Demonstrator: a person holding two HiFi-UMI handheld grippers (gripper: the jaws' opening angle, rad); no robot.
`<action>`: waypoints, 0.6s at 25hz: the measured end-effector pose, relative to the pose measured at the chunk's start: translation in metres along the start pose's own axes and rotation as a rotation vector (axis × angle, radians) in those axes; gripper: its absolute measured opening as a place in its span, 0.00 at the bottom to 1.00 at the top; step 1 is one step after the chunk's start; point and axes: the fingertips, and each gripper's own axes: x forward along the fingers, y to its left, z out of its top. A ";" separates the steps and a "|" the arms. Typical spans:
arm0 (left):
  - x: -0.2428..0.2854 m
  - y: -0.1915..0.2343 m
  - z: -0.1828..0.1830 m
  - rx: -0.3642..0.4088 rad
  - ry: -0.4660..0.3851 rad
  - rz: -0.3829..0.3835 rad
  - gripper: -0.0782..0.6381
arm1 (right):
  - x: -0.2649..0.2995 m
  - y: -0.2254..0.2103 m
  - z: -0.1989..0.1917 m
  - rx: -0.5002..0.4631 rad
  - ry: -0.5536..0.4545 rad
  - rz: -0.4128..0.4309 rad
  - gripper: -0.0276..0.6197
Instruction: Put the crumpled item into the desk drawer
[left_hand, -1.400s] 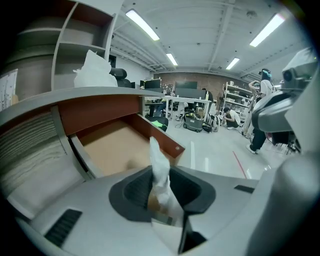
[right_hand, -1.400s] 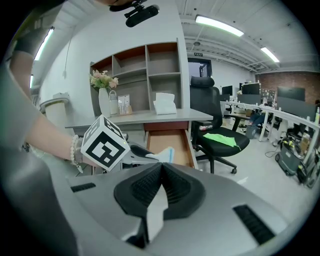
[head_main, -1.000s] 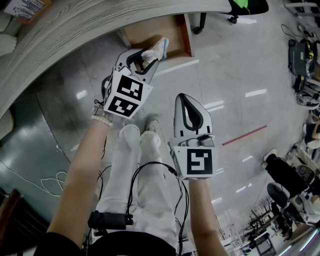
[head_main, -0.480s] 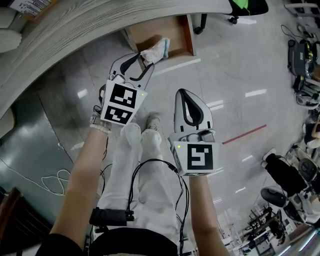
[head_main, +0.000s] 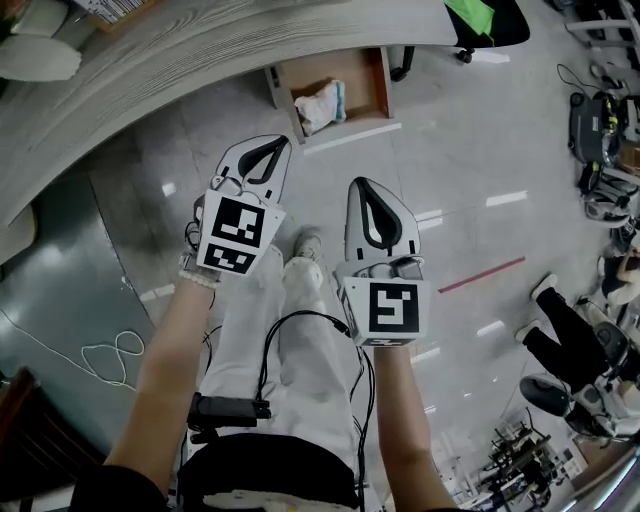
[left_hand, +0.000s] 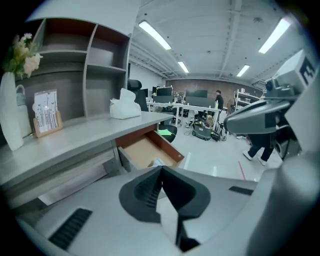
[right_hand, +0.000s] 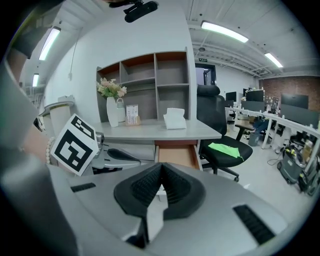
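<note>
Wood-brown inside, the drawer (head_main: 380, 85) stands pulled out from under the curved front edge of the grey counter (head_main: 200, 50). The crumpled item (head_main: 322, 102), white with a touch of blue, lies on the drawer's bottom close to its front edge. In the head view it sits somewhat left of the middle, and no gripper touches it.

Both grippers hang over the glossy grey floor (head_main: 470, 150), side by side and apart from the drawer. The left gripper (head_main: 281, 143) is the nearer of the two to the drawer's front edge. Its jaws have just been closing and now meet tip to tip with nothing between them. The right gripper (head_main: 362, 186) also has its jaws pressed together and empty.

On the counter a white tissue box (left_hand: 124, 105) stands near the front edge above the drawer. A white vase (left_hand: 11, 117) of pale flowers stands farther along, by the shelf unit (right_hand: 155, 75). A black office chair (right_hand: 225, 150) with a green cloth on its seat is just beside the counter's end. Below the grippers the person's white trousers (head_main: 290, 340) show.
</note>
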 end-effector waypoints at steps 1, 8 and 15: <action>-0.009 -0.001 0.004 0.001 -0.001 0.001 0.13 | -0.004 0.004 0.005 0.009 -0.001 0.005 0.05; -0.064 -0.015 0.041 0.035 -0.036 -0.009 0.13 | -0.029 0.017 0.038 -0.019 -0.032 0.009 0.05; -0.117 -0.035 0.087 0.049 -0.090 -0.033 0.13 | -0.062 0.028 0.068 -0.015 -0.052 0.014 0.05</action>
